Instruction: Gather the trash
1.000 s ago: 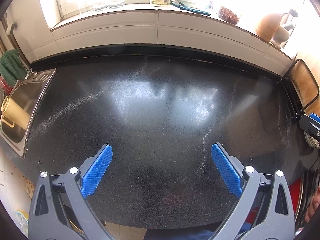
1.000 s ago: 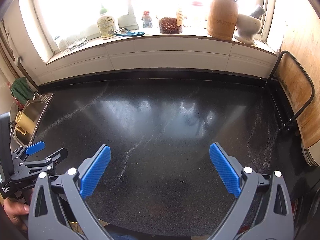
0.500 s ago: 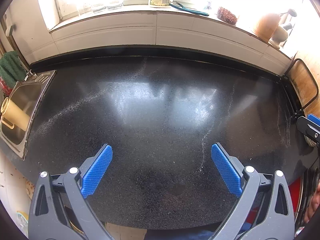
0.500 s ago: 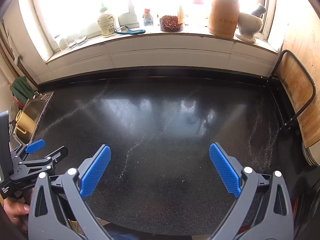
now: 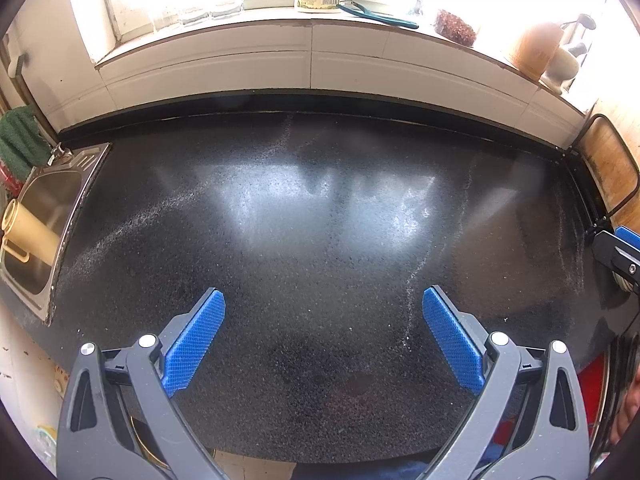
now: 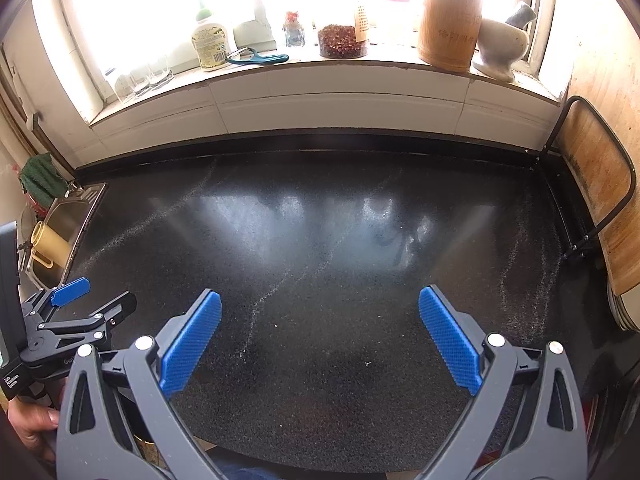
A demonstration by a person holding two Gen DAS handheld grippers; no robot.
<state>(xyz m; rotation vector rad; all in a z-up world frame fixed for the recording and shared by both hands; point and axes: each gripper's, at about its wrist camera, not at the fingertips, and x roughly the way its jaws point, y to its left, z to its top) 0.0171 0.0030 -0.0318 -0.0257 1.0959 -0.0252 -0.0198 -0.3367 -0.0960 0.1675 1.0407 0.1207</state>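
Both tools, the left tool [image 5: 323,334] and right tool [image 6: 320,332], hover spread wide and empty above the black worktop [image 6: 320,240], right of the sink [image 5: 44,216]; no trash shows.

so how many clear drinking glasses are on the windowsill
3 as far as I can tell, huddled together at the left end of the windowsill, left of the soap bottle: glasses. Glare may hide more.
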